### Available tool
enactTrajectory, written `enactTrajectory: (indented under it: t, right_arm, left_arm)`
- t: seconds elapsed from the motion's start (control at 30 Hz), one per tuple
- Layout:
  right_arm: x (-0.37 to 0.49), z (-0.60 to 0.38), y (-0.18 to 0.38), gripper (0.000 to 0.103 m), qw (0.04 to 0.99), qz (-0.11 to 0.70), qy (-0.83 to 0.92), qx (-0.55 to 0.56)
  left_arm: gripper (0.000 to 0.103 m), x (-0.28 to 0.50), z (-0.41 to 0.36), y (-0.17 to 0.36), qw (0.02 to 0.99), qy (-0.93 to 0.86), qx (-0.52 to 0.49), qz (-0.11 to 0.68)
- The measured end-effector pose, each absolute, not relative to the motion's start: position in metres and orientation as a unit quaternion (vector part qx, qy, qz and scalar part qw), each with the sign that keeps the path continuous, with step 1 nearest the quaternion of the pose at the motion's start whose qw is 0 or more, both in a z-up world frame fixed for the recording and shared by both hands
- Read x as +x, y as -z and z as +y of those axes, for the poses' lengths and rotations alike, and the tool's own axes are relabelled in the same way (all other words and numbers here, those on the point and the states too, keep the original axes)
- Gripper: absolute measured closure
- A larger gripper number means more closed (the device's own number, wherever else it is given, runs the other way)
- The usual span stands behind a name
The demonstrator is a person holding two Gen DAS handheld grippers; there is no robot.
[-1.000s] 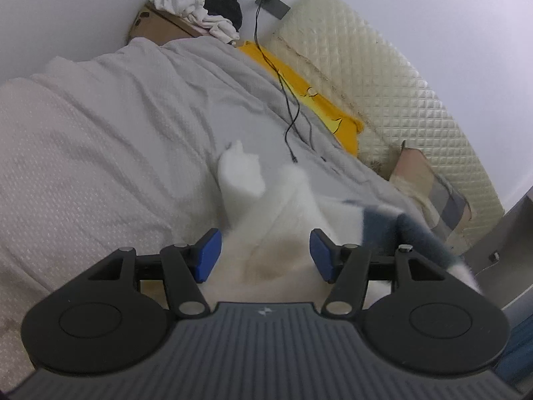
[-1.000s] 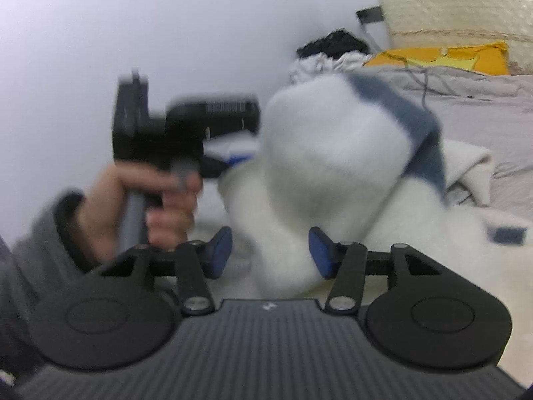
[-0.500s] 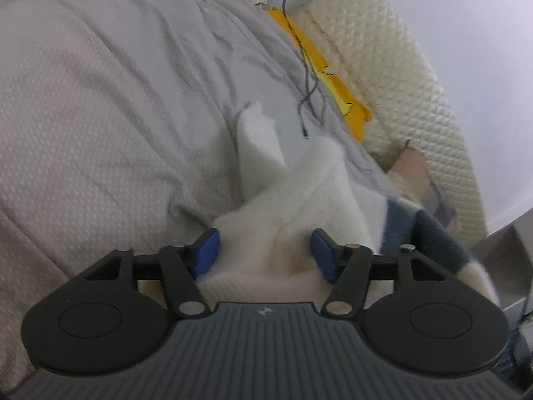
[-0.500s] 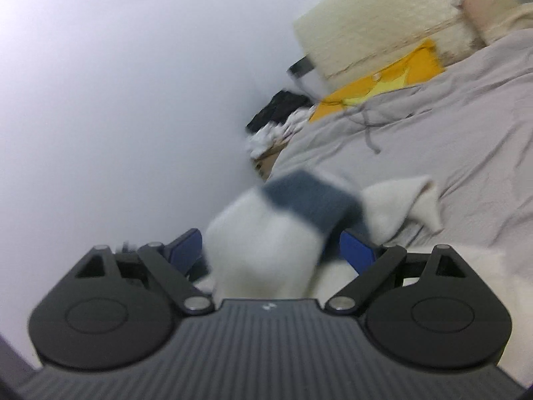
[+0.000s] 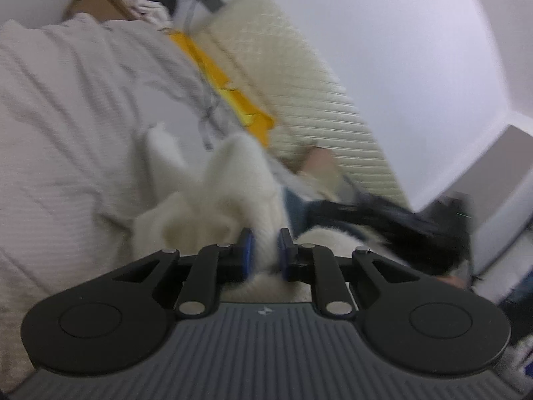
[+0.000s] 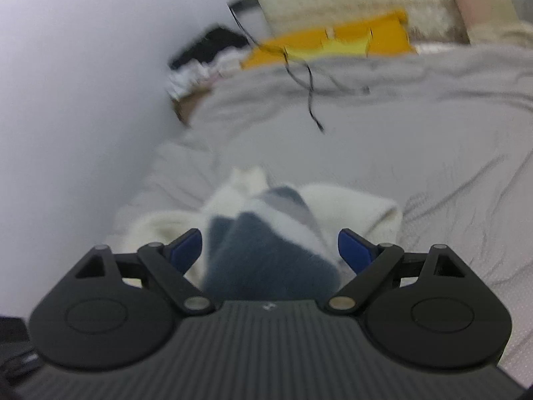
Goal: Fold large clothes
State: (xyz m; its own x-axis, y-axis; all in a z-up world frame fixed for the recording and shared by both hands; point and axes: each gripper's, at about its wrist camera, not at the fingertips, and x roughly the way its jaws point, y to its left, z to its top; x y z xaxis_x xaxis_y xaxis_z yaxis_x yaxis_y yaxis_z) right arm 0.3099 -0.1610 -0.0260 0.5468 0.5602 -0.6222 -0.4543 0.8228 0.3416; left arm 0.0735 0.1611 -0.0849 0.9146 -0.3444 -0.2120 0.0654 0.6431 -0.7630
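I note my left gripper has just closed from wide open and now pinches a raised ridge of the white fleece garment between its blue pads. My right gripper has just been opening; its jaws stand wide, the garment's navy-banded part between them, pads apparently clear of it. The garment lies bunched on the grey bed. The right gripper now appears, blurred, at the left view's right edge.
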Motion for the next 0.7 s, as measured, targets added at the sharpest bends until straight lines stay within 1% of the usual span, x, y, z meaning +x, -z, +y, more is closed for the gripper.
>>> enactTrajectory:
  t: [0.03,0.07,0.1,0.13,0.17,0.2,0.33,0.43,0.53,0.7]
  right_arm:
    - [0.318,-0.157,0.033,0.015,0.871,0.395,-0.285,0.071]
    - [0.322,-0.156,0.038,0.026,0.864,0.409,-0.286,0.073]
    - [0.326,-0.154,0.043,0.041,0.856,0.423,-0.288,0.074]
    - [0.328,-0.153,0.047,0.048,0.851,0.433,-0.288,0.075]
    - [0.328,-0.154,0.049,0.065,0.849,0.438,-0.285,0.078]
    - [0.326,-0.158,0.048,0.074,0.851,0.434,-0.283,0.084]
    - [0.293,-0.171,0.028,0.082,0.884,0.372,-0.272,0.082]
    - [0.246,-0.176,0.011,0.093,0.920,0.292,-0.257,0.044]
    - [0.199,-0.189,0.003,0.093,0.945,0.224,-0.236,0.015]
    - [0.145,-0.220,0.009,0.094,0.965,0.200,-0.168,0.028]
  left_arm:
    - [0.085,0.073,0.160,0.084,0.889,0.129,-0.407,0.167]
    - [0.085,0.073,0.159,0.084,0.888,0.139,-0.406,0.164]
    - [0.085,0.073,0.157,0.083,0.889,0.147,-0.403,0.161]
    - [0.085,0.074,0.155,0.083,0.890,0.149,-0.400,0.161]
    - [0.085,0.075,0.155,0.083,0.890,0.151,-0.399,0.162]
    - [0.085,0.076,0.156,0.085,0.888,0.152,-0.401,0.164]
    - [0.085,0.079,0.163,0.089,0.879,0.152,-0.420,0.167]
    - [0.085,0.081,0.166,0.090,0.880,0.143,-0.419,0.171]
    - [0.085,0.076,0.168,0.091,0.880,0.135,-0.421,0.174]
    - [0.084,0.070,0.171,0.089,0.877,0.113,-0.431,0.178]
